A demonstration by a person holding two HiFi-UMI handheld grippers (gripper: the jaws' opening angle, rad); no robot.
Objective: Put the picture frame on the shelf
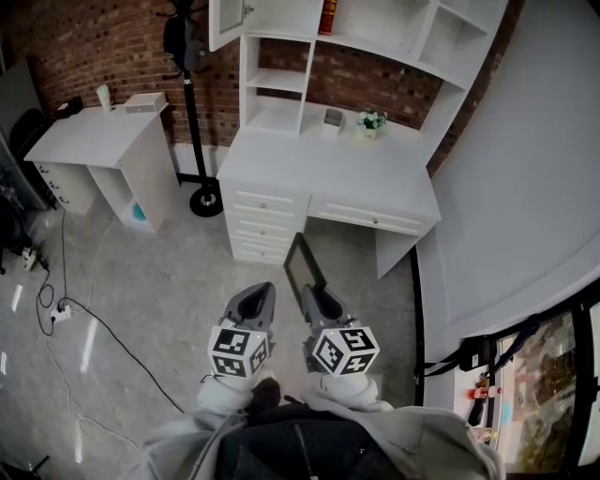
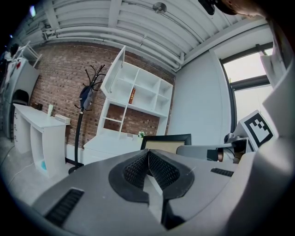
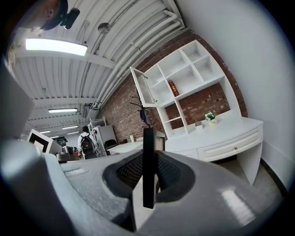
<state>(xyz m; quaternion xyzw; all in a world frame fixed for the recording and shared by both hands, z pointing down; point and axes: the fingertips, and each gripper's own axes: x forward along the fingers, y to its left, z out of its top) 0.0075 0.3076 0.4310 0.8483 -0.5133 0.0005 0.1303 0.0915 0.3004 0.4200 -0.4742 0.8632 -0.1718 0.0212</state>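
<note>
While the right gripper (image 3: 148, 177) clamps the black picture frame (image 3: 148, 152) edgewise, the left gripper (image 2: 148, 163) sits closed and empty. The white shelf (image 1: 277, 117) stands ahead.

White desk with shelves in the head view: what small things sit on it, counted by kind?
Potted plant: 1
Small grey object: 1
Red book: 1
Total: 3

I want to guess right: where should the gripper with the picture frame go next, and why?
Probably carry it forward toward the white shelf. The right gripper is shut on the picture frame, and the shelf stands well ahead across the floor.
</note>
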